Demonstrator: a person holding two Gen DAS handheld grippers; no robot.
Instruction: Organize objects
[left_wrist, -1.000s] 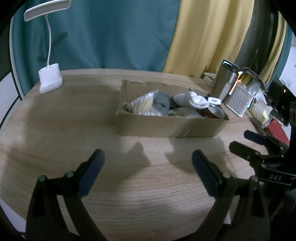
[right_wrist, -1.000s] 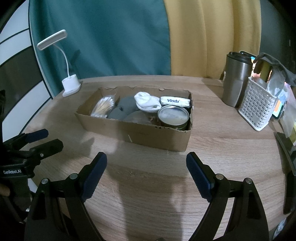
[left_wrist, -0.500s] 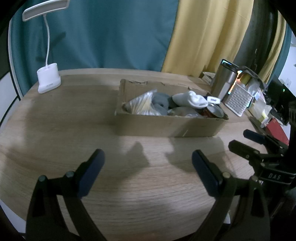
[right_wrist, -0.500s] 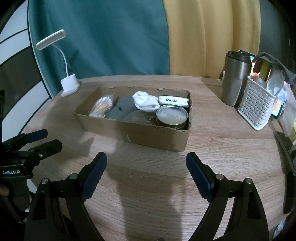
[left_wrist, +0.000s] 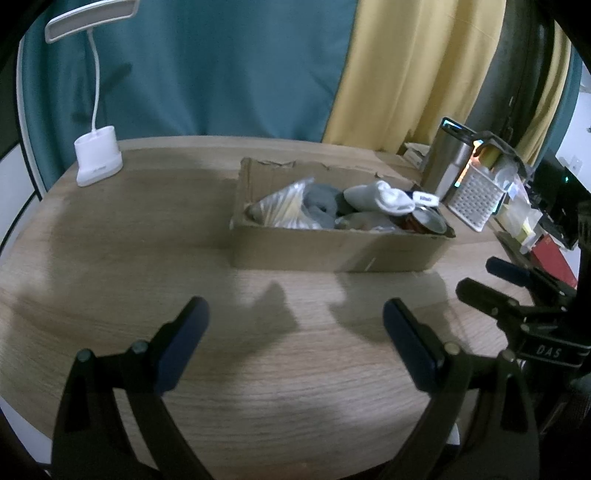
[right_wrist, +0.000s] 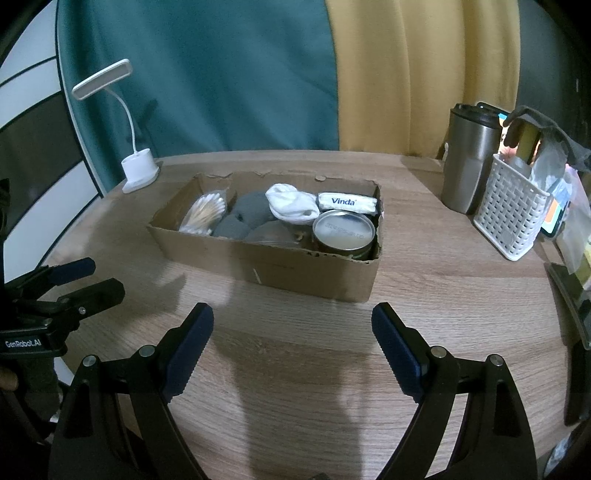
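A round wooden table (right_wrist: 424, 295) fills both views, with a teal curtain (right_wrist: 221, 74) and a yellow curtain (right_wrist: 406, 66) hanging behind it. Near the middle of the table sits an open cardboard box (right_wrist: 295, 273), and everything to be sorted lies inside it. At its left end is a bag of cotton swabs (right_wrist: 205, 214), next to that grey socks (right_wrist: 247, 214), then a white sock (right_wrist: 291, 203) on top of them. At the right end a tin can (right_wrist: 343, 230) stands upright with a Vinda tissue pack (right_wrist: 347, 202) just behind it. The left gripper (left_wrist: 295, 325) and the right gripper (right_wrist: 291, 332) both hover over bare wood in front of the box, jaws spread wide with nothing between them. To the right of the box stand a steel tumbler (right_wrist: 467, 162) and a white basket (right_wrist: 511, 214) side by side. A white desk lamp (right_wrist: 138, 171) stands at the far left edge.
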